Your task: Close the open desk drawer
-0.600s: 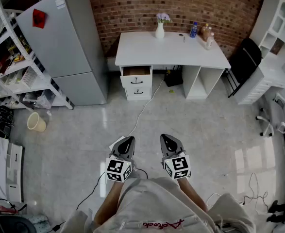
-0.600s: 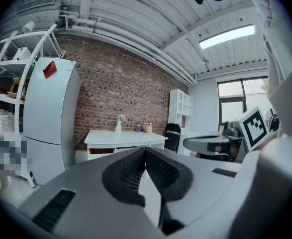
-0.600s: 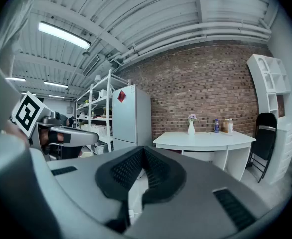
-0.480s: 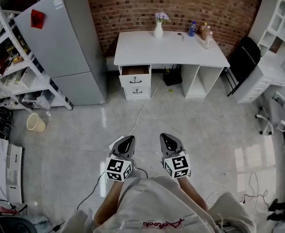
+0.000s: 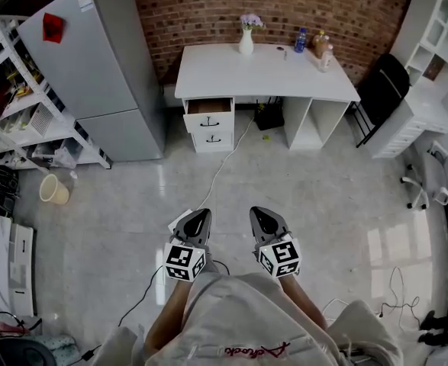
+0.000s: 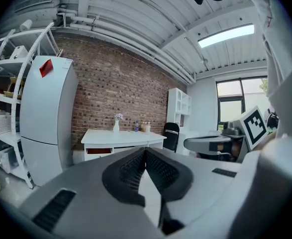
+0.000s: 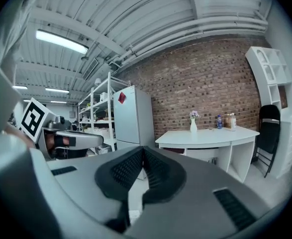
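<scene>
**Both tongs closed and empty, well short of the open drawer**

I hold the left tongs (image 5: 200,216) and the right tongs (image 5: 260,214) side by side over the pale tiled floor (image 5: 323,197). Both point toward the white table (image 5: 262,73), which stands against the red brick wall (image 5: 208,6). Each pair is closed, with its tips meeting and nothing between them. The task's thing, the white top drawer (image 5: 209,107) with a brown interior, stands pulled out at the table's left end. It sits above a shut lower drawer (image 5: 212,137) and is well apart from both tongs. A grey refrigerator (image 5: 94,59) stands to the left of the table. A white vase of flowers (image 5: 246,43) stands at the back of the table top.
</scene>
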A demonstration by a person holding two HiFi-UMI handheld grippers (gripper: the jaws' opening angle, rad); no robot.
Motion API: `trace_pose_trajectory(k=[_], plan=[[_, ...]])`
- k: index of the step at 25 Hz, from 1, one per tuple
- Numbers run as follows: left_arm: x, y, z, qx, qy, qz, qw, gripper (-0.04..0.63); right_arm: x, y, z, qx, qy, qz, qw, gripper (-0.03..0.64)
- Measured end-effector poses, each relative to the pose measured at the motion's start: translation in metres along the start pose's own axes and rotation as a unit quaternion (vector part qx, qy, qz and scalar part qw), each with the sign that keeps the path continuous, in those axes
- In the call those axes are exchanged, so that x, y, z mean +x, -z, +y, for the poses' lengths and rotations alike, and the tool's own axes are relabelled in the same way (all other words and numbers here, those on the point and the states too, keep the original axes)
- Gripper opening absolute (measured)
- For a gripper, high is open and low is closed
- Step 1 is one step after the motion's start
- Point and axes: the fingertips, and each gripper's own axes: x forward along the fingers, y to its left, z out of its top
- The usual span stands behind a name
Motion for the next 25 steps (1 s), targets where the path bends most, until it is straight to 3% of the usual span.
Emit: trace_pose_trajectory(k=[11,25], plan=[[0.026,0.005,0.026,0.013,0.008,0.013,0.9998,0.014,0.007,0.018,-0.022,0.001,0.016,0.024,1.0,0.018],[0.131,-0.016,0.118,0.008,0.022,0.015,0.9996,0.012,0.128,0.008,-0.069,0.006,0.02,0.049,0.999,0.018]])
